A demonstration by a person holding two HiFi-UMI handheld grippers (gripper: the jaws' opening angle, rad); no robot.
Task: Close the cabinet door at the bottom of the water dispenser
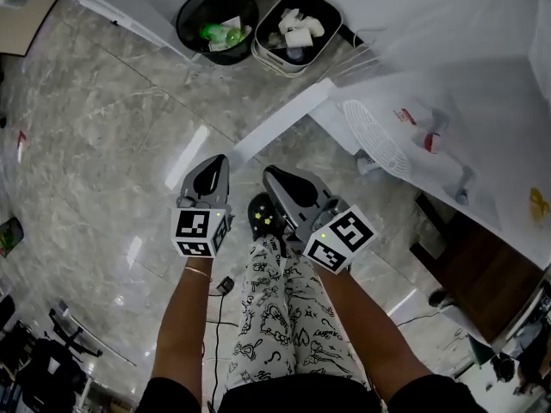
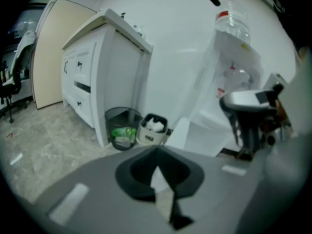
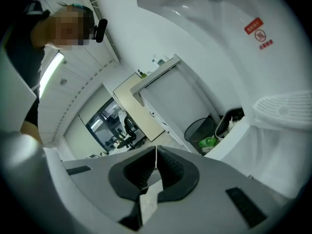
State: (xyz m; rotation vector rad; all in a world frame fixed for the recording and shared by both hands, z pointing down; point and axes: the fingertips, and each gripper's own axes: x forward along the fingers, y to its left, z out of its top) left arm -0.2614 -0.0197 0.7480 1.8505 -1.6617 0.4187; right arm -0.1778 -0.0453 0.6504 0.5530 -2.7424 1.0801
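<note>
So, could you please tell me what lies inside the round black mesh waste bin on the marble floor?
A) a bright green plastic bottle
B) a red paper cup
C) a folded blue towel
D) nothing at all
A: in the head view a bright green plastic bottle, with some pale paper beside it, shows inside the round black mesh waste bin. The left gripper view shows the same green through the mesh.

The grey moulded left gripper (image 1: 215,163) and right gripper (image 1: 274,175) each have black ribbed fingers (image 3: 174,172) and a white marker cube (image 1: 200,233). The person wears white doodle-print trousers (image 1: 284,317), a black clog (image 1: 261,216) and a thin bracelet (image 1: 198,271).
</note>
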